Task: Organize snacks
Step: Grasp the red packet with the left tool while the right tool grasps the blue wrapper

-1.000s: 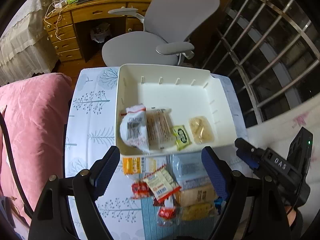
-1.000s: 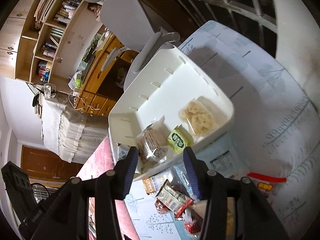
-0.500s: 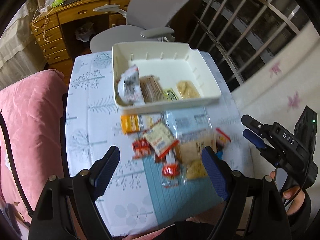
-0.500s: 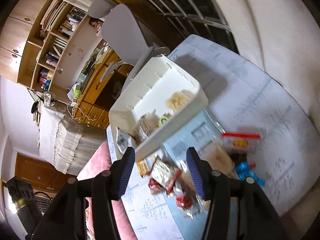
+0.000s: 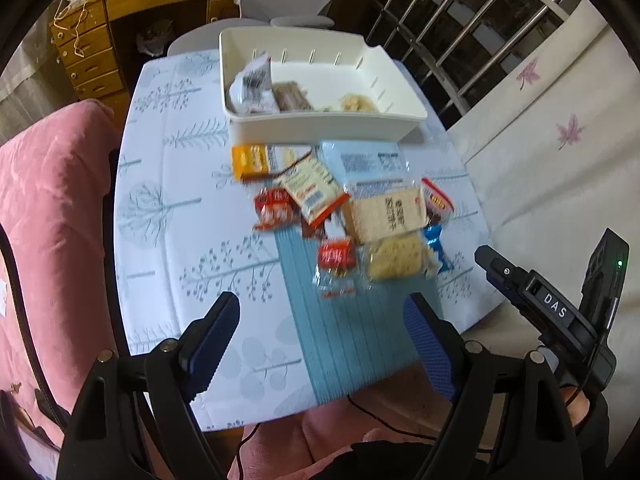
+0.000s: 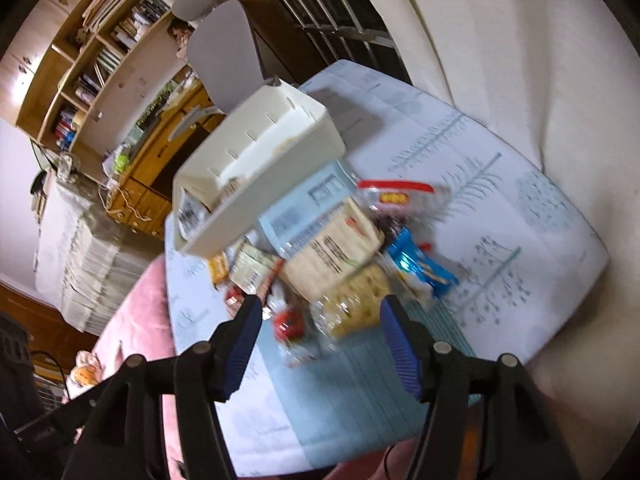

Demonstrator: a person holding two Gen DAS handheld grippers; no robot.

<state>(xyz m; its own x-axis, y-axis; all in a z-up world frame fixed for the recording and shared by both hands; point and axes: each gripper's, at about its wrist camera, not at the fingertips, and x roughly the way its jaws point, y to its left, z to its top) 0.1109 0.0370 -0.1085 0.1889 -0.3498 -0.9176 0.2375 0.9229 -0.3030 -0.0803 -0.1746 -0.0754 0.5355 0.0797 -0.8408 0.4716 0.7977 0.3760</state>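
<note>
- Snacks in shiny wrappers lie piled on the tree-print tablecloth, just before the white plastic bin. Left gripper is spread, holding nothing.
- Right gripper has just been opening, empty, above the blurry pile.

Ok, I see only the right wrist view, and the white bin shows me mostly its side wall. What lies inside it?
Observer: In the white bin I make out three packets along the near wall: a white packet with a barcode, a brown packet and a pale snack.
Operator: Is there free room in the bin?
Observer: Yes, the far half of its floor is bare.
Operator: And the left tool, does it hold something?
Observer: No. The left tool is open, nothing between its fingers, above the near part of the table.
</note>
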